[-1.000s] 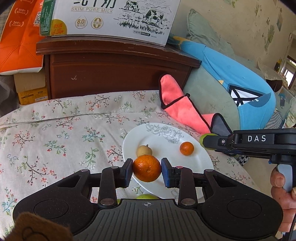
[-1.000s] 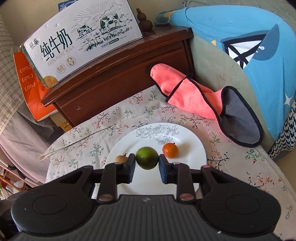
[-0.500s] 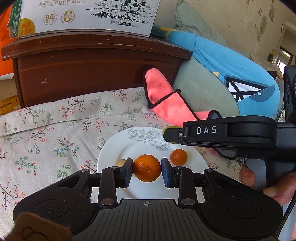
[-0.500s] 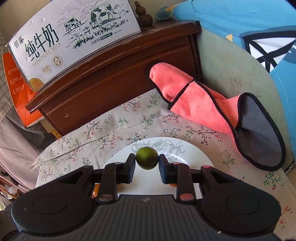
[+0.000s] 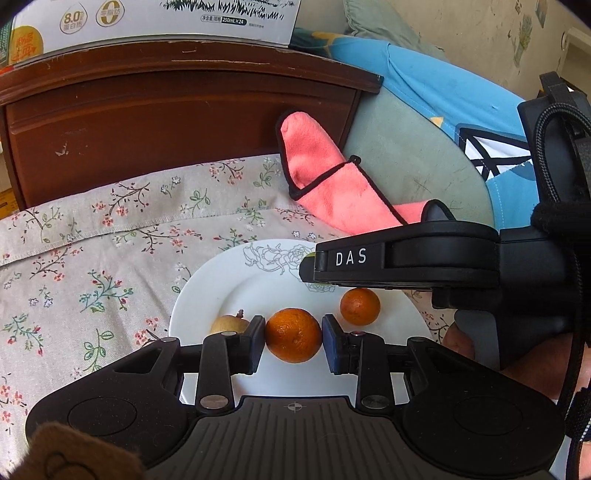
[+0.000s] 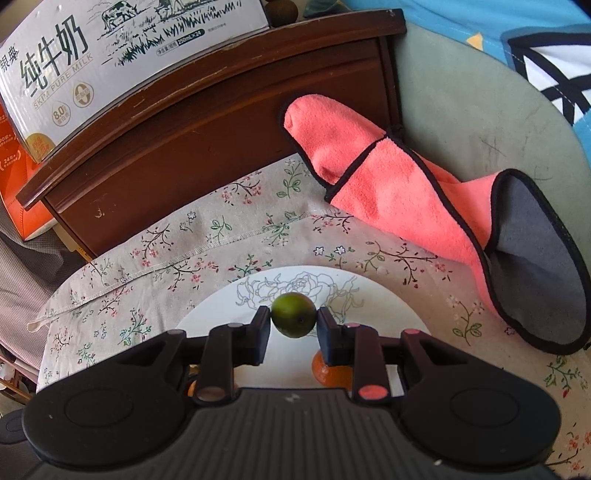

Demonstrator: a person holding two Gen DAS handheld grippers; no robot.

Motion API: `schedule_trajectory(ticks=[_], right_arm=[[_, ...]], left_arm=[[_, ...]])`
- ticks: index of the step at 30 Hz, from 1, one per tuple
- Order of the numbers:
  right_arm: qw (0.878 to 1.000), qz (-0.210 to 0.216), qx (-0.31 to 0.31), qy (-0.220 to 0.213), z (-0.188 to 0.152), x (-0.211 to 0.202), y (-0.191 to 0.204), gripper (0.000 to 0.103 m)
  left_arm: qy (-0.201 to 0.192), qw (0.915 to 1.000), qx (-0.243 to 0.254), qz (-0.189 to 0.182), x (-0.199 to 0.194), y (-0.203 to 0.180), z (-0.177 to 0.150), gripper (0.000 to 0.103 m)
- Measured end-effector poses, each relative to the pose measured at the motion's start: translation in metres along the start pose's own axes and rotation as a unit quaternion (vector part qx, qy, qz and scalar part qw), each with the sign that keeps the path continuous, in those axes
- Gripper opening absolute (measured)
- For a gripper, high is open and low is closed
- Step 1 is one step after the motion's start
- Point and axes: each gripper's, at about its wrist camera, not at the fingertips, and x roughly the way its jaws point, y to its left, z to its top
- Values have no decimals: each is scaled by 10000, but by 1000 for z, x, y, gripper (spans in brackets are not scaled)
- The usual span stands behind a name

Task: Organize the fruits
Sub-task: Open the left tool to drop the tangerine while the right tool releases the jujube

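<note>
Left wrist view: the left gripper (image 5: 293, 341) has its two fingers closed tight on a large orange (image 5: 293, 335), holding it over the near part of a white plate (image 5: 207, 291) printed with a grey rose outline. On the plate, a small pale brown fruit (image 5: 227, 325) sits toward the plate's left edge, just behind the left finger, and a smaller orange (image 5: 360, 306) rests toward the right side, apart from the held one. The right gripper (image 5: 308, 264), marked DAS, reaches in from the right above the plate's far right part, a person's hand (image 5: 461, 341) showing beneath its body. The plate lies on a floral tablecloth (image 5: 92, 258), with a pink cloth edged in black (image 5: 332, 188) draped at the cloth's far right edge against a grey-green and blue cushion (image 5: 424, 147). A dark wooden cabinet (image 5: 166, 110) stands behind, a milk carton box (image 5: 147, 18) on top.

Right wrist view: the right gripper (image 6: 293, 321) pinches a small green fruit (image 6: 293, 319) between its pads, held over the plate (image 6: 388, 299) near the rose print. The smaller orange (image 6: 325, 373) shows partly under the right finger. Whether either held fruit touches the plate cannot be told.
</note>
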Motion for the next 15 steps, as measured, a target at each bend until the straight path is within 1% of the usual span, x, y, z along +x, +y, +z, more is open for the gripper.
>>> schedule_trajectory(ticks=[5,9,10,11,12,13,15], right_arm=[[10000,-16,6,-29,0,3,-1,29],[10000,9,29,-18,0,1,0,34],[10000,15,32,-32,1,0,1,36],[10000,16,30,-45,1,-2,1,37],[10000,26,27,-63,2,-4,2,41],[10000,36,25,-84,2,-6,3,44],[9999,59,19,-136,3,-10,5,46]], left_arm=[[13,10000,13,53,0,0,0,31],[-18,9999,17,134,-4,-1,1,34],[-34,9999,3,145,-6,-1,2,40],[-65,9998,2,173,-9,-2,2,49],[-113,9997,17,207,-12,-3,2,53],[-169,9995,36,252,-15,-4,3,57],[-235,9993,71,267,-21,-6,4,59]])
